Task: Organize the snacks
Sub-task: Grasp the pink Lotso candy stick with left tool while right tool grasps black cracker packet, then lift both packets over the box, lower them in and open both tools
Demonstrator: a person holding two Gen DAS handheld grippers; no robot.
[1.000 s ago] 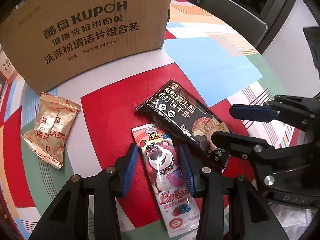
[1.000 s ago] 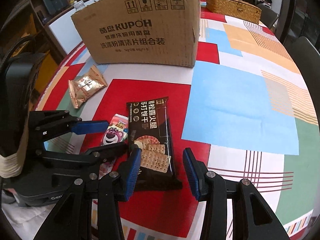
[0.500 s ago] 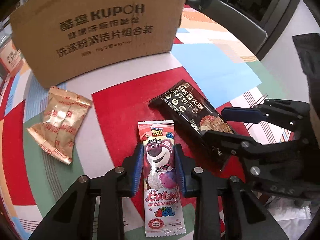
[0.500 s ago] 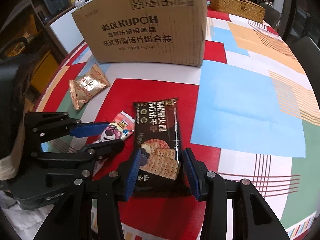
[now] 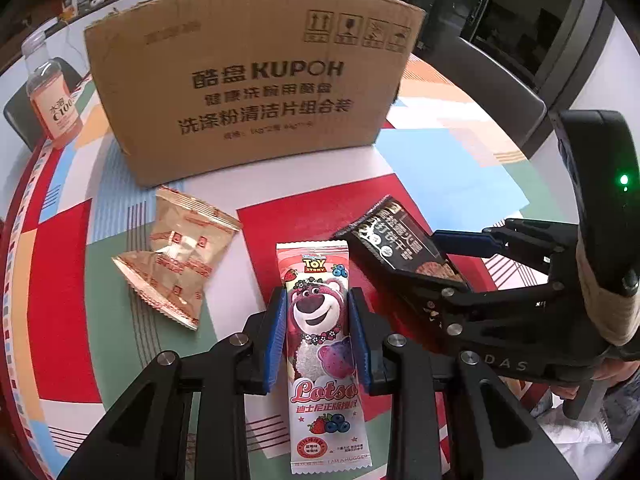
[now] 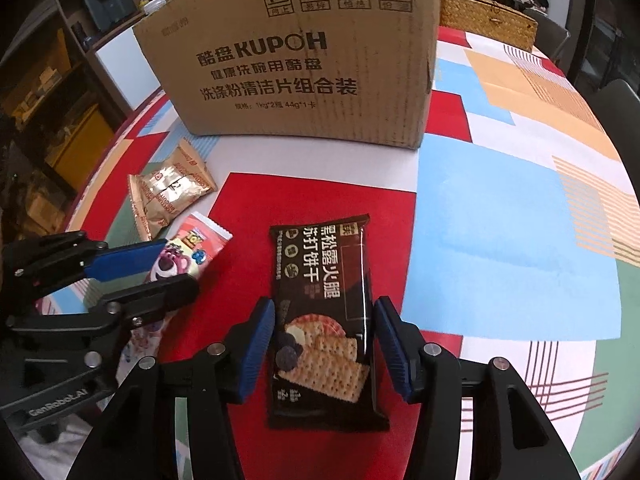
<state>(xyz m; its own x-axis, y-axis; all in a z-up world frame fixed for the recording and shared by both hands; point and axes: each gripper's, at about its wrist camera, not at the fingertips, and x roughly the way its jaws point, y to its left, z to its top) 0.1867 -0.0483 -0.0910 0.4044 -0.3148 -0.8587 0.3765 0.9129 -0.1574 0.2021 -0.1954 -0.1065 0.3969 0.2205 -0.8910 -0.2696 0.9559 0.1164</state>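
My left gripper [image 5: 316, 334] is shut on a pink Lotso bear snack packet [image 5: 320, 344] and holds it lifted off the table; the packet also shows in the right wrist view [image 6: 188, 252]. My right gripper [image 6: 324, 344] is shut on a black cracker packet [image 6: 324, 312], lifted and tilted; the packet also shows in the left wrist view [image 5: 400, 248]. A gold biscuit packet [image 5: 176, 256] lies on the table to the left, also in the right wrist view [image 6: 168, 192]. A brown KUPOH cardboard box [image 5: 256, 84] stands behind the snacks, also in the right wrist view [image 6: 296, 56].
The round table [image 6: 500, 248] has a cloth of red, blue, green and orange patches. A bottle with orange drink [image 5: 52, 96] stands at the far left. A wicker basket [image 6: 484, 16] sits at the far right. Dark chairs [image 5: 480, 80] stand beyond the table.
Both grippers closed on their packets and lifted them off the table. Both views tilted up and came nearer to the box.
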